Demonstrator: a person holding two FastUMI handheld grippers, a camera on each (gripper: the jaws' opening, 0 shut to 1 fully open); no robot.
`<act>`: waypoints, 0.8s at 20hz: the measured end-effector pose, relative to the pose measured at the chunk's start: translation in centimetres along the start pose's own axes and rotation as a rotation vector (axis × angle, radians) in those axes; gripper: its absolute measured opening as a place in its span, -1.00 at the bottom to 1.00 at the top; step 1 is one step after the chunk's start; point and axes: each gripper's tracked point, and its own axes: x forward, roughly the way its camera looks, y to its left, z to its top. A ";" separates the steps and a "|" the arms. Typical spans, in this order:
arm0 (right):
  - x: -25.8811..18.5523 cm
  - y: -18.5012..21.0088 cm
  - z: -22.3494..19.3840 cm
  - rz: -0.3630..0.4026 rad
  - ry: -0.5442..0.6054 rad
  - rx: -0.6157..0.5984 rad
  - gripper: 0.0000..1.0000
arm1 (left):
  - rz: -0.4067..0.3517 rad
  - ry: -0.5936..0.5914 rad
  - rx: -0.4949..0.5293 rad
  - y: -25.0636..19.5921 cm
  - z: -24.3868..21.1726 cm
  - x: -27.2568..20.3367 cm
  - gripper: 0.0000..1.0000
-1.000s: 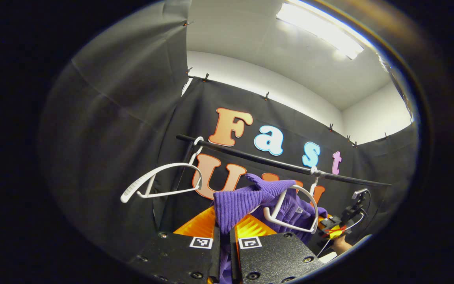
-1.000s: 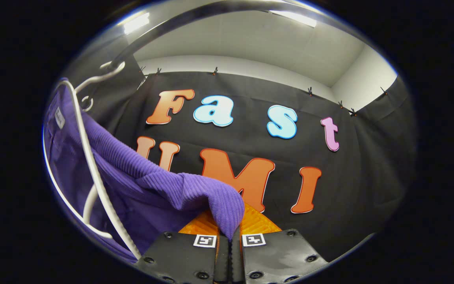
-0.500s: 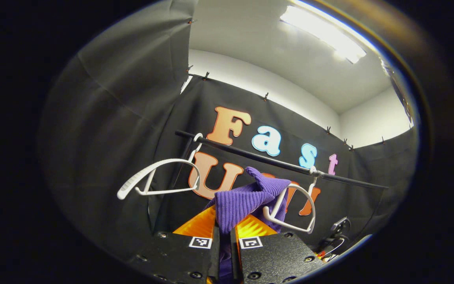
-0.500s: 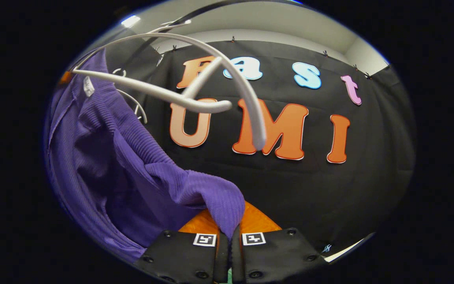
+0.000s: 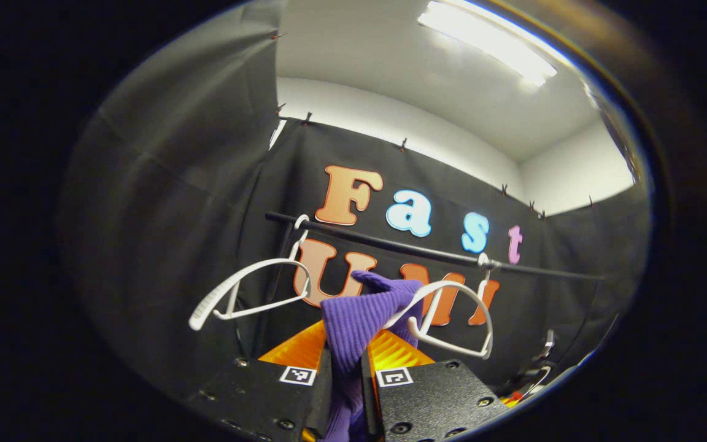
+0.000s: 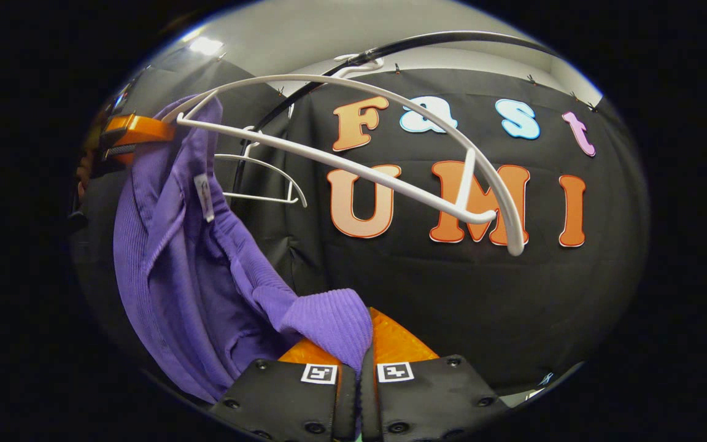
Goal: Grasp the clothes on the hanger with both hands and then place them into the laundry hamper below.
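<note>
1. Both grippers, left gripper and right gripper, are clenched on the purple top.
2. It's slung between them, just clear of its white hanger.
3. Hamper's below, so straight down, I'd guess.

In the left gripper view two hangers hang from the rail: one hanger on the left, the other hanger right of it. The garment sits pinched in the left tool, in front of that right hanger (overlapping its arm). In the right gripper view the garment hangs left, below the hanger's bar, its near fold in the right tool.
</note>
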 end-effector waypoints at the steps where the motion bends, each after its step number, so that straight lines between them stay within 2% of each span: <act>1: -0.2 0.3 -0.2 -0.002 0.003 0.002 -0.79 | -0.003 -0.021 0.033 -0.1 0.6 -0.5 -0.52; 2: -0.7 0.4 0.1 0.001 0.005 0.010 -0.79 | -0.003 -0.024 0.056 0.1 0.8 -0.9 -0.52; 3: -1.0 0.5 0.1 -0.001 0.004 0.018 -0.79 | 0.036 -0.075 0.066 1.4 1.8 -1.4 -0.53; 5: -1.2 -0.1 0.5 -0.029 -0.018 0.035 -0.79 | 0.067 -0.007 0.018 2.7 -2.1 -1.5 -0.89; 6: -1.2 -0.4 0.6 -0.043 -0.026 0.043 -0.78 | 0.071 0.029 -0.021 3.0 -4.3 -1.6 -0.98; 7: -1.4 -1.1 0.9 -0.063 -0.033 0.051 -0.88 | 0.079 0.064 -0.042 3.5 -6.1 -1.8 -1.00; 8: -1.8 -2.0 1.6 -0.084 -0.048 0.060 -0.88 | 0.093 0.081 -0.052 4.0 -7.7 -1.9 -1.00; 9: -2.7 -3.3 2.4 -0.111 -0.068 0.062 -0.78 | 0.088 0.092 -0.064 3.7 -8.8 -2.2 -1.00; 10: -3.4 -4.7 3.1 -0.137 -0.079 0.052 -0.88 | 0.085 0.111 -0.076 3.1 -10.0 -2.8 -1.00; 11: -4.2 -6.1 3.6 -0.161 -0.083 0.036 -0.79 | 0.079 0.125 -0.093 2.5 -11.0 -3.6 -1.00; 12: -5.2 -7.3 4.2 -0.182 -0.087 0.023 -0.79 | 0.066 0.138 -0.118 1.6 -11.8 -3.9 -1.00; 16: -8.4 -10.5 5.9 -0.208 -0.089 -0.028 -0.79 | -0.013 0.114 -0.208 -3.8 -11.6 -3.9 -1.00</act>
